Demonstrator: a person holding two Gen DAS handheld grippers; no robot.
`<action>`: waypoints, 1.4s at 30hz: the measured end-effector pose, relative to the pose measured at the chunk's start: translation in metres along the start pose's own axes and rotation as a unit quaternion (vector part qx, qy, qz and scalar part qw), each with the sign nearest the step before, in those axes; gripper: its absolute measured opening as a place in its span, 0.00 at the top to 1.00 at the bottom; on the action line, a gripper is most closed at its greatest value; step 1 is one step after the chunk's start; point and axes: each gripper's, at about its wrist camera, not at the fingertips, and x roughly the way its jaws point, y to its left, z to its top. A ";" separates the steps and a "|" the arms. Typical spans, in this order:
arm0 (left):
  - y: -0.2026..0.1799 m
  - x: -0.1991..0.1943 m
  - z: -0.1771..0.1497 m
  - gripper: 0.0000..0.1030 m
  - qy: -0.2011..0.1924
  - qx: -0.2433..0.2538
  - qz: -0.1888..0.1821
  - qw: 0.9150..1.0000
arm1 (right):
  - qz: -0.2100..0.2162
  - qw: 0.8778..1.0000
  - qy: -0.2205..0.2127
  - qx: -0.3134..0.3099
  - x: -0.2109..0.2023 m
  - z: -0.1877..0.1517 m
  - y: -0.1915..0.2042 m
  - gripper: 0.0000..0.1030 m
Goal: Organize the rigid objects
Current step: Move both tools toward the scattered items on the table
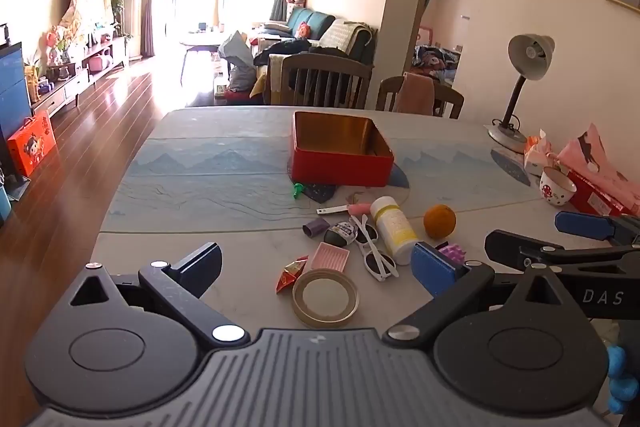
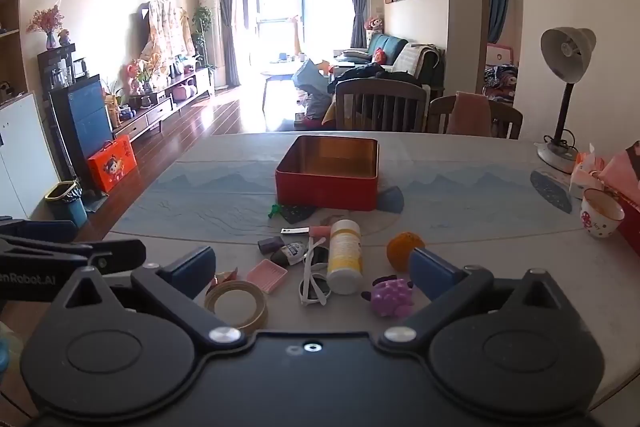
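Observation:
An open red tin box (image 1: pixel 340 163) (image 2: pixel 326 183) stands empty mid-table. In front of it lies a cluster: a white bottle (image 1: pixel 394 229) (image 2: pixel 345 255), an orange (image 1: pixel 439 221) (image 2: pixel 402 249), white sunglasses (image 1: pixel 376 257) (image 2: pixel 314 279), a pink tray (image 1: pixel 331 257) (image 2: pixel 267 275), a tape roll (image 1: pixel 325 297) (image 2: pixel 236 303), a purple spiky toy (image 2: pixel 392 297) (image 1: pixel 454 253), a pink-handled tool (image 1: pixel 344 209) and a small green piece (image 1: pixel 297 191). My left gripper (image 1: pixel 316 269) hovers open over the tape and tray. My right gripper (image 2: pixel 312 267) hovers open above the sunglasses and bottle. Neither holds anything.
A desk lamp (image 1: pixel 520 83) (image 2: pixel 564 95), a patterned cup (image 1: pixel 557 187) (image 2: pixel 600 213) and pink packages (image 1: pixel 600 163) crowd the table's right side. Two wooden chairs (image 1: pixel 324 81) stand behind the far edge. The table's left edge drops to wood floor.

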 end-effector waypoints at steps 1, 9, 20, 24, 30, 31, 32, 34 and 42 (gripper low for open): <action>0.000 0.000 0.000 0.01 0.002 0.000 0.002 1.000 | 0.001 1.000 0.001 0.000 0.001 0.000 0.001 0.00; 0.006 -0.005 0.001 0.01 0.000 -0.019 -0.001 1.000 | 0.006 1.000 -0.006 0.004 -0.002 0.000 0.003 0.00; 0.011 -0.013 0.002 0.01 -0.001 -0.015 -0.016 1.000 | -0.002 1.000 -0.007 -0.004 -0.006 -0.002 0.007 0.00; 0.008 -0.013 0.002 0.01 0.002 -0.013 -0.025 1.000 | -0.010 1.000 -0.007 -0.002 -0.007 -0.002 0.007 0.00; 0.001 -0.011 0.002 0.01 0.002 -0.011 -0.035 0.999 | -0.019 1.000 -0.010 0.000 -0.013 -0.001 0.005 0.00; 0.000 -0.011 0.003 0.01 0.001 -0.011 -0.037 0.999 | -0.020 1.000 -0.010 0.001 -0.014 -0.001 0.004 0.00; -0.001 -0.011 0.003 0.01 -0.001 -0.011 -0.040 0.999 | -0.022 1.000 -0.011 0.001 -0.014 -0.001 0.003 0.00; -0.002 -0.009 0.004 0.01 -0.002 -0.011 -0.045 0.999 | -0.025 1.000 -0.010 0.002 -0.015 -0.001 0.002 0.00; -0.012 -0.002 0.007 0.01 0.002 -0.003 -0.056 0.998 | -0.036 0.999 -0.014 0.014 -0.021 -0.002 -0.007 0.01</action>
